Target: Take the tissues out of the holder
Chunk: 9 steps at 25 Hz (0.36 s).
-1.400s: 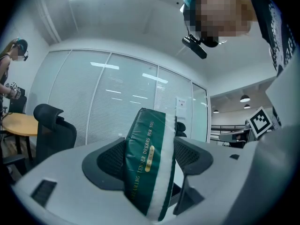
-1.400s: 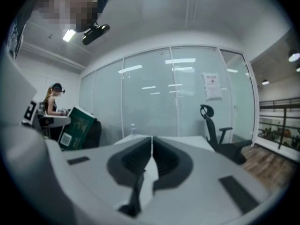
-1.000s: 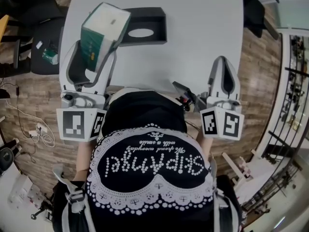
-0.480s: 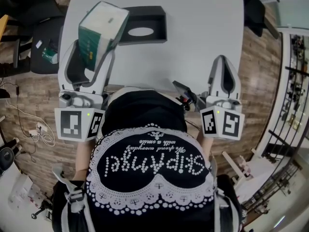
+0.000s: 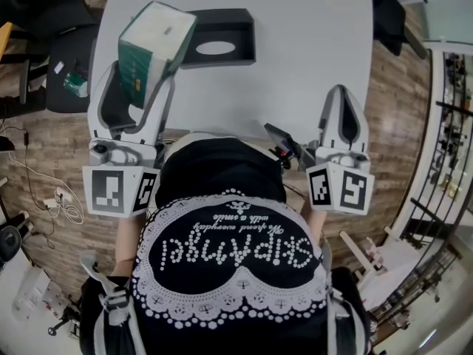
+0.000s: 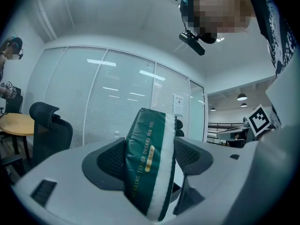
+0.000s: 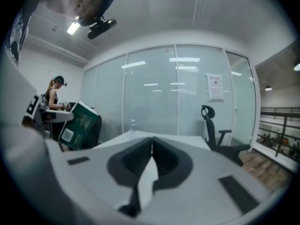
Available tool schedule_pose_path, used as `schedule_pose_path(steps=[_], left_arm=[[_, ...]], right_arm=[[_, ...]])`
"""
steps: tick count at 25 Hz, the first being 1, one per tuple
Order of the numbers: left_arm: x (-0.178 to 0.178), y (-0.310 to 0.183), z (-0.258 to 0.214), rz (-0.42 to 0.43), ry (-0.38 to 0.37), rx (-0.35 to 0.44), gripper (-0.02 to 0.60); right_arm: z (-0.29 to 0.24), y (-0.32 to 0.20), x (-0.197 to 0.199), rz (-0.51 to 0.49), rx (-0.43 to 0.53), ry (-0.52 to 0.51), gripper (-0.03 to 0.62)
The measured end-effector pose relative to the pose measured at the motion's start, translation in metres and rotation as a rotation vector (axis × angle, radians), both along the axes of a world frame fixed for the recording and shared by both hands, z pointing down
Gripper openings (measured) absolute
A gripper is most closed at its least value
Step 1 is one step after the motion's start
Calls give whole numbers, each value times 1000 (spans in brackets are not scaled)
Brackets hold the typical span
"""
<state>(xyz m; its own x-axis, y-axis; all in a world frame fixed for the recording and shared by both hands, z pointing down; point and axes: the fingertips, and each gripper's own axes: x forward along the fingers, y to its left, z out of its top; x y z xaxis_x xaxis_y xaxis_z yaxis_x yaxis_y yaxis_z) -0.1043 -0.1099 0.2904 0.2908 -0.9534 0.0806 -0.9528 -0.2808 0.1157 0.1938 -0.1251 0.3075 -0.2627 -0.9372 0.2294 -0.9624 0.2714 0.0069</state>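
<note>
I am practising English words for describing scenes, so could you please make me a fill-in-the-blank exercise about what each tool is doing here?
1. The left tool is shut on a tissue pack whose wrapper is ___.
2. The right tool, its jaws shut, holds ___.
3. The dark holder lies on the table, and its opening is ___ in shape.

Missing words: green; nothing; oval.

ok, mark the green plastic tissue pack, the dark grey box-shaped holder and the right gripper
green plastic tissue pack [image 5: 157, 35]: head view, white top face.
dark grey box-shaped holder [image 5: 238, 29]: head view, top panel beside the oval slot.
right gripper [image 5: 338, 90]: head view, tips of the closed jaws.
</note>
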Motion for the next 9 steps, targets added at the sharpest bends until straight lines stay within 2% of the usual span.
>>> schedule_pose_path(steps=[9], left_arm=[[-1, 1, -3, -2, 0, 12, 345]], right_arm=[[-1, 2, 0, 6, 3, 0, 32]])
